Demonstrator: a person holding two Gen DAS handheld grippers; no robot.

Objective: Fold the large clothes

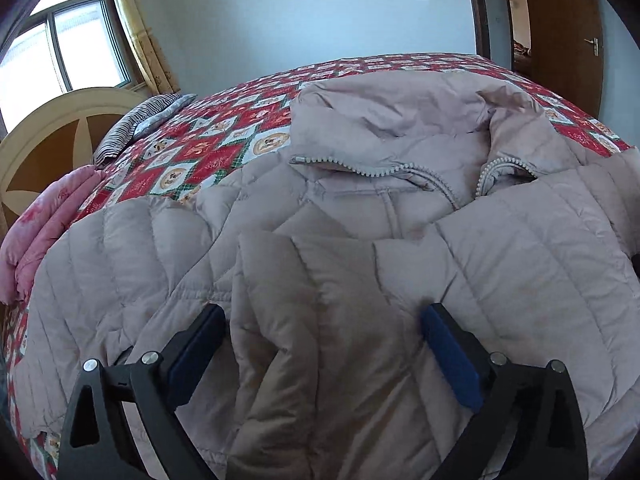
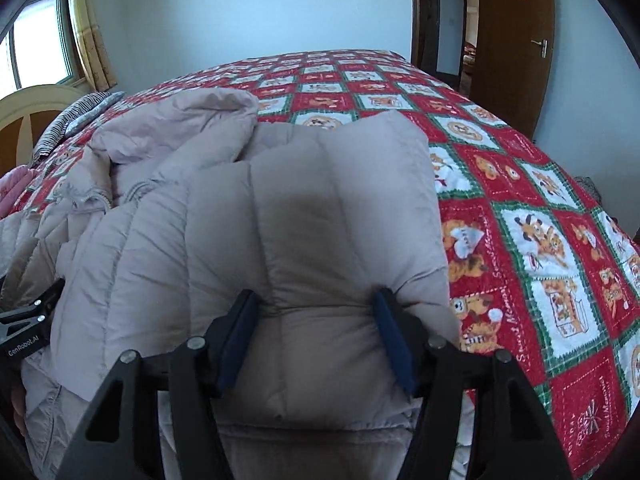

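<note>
A pale beige quilted down jacket point(image 1: 132, 248) lies spread on the bed, its hood point(image 1: 392, 112) at the far side and its zipper point(image 1: 384, 170) undone at the collar. My left gripper point(image 1: 324, 312) is open wide over the near part, a folded-over sleeve between its blue pads point(image 1: 448, 356) with no squeeze on it. In the right wrist view the jacket point(image 2: 192, 216) bulges up in a thick padded fold. My right gripper point(image 2: 316, 295) is shut on that fold, both pads denting the fabric. Part of the left gripper's body point(image 2: 24, 328) shows at the left edge.
The bed has a red, white and green cartoon-print quilt point(image 2: 520, 240). A folded pink garment point(image 1: 44, 220) and a striped pillow point(image 1: 140, 128) lie by the cream headboard point(image 1: 48, 140). A window point(image 1: 60, 48) is far left, a brown door point(image 2: 516, 40) far right.
</note>
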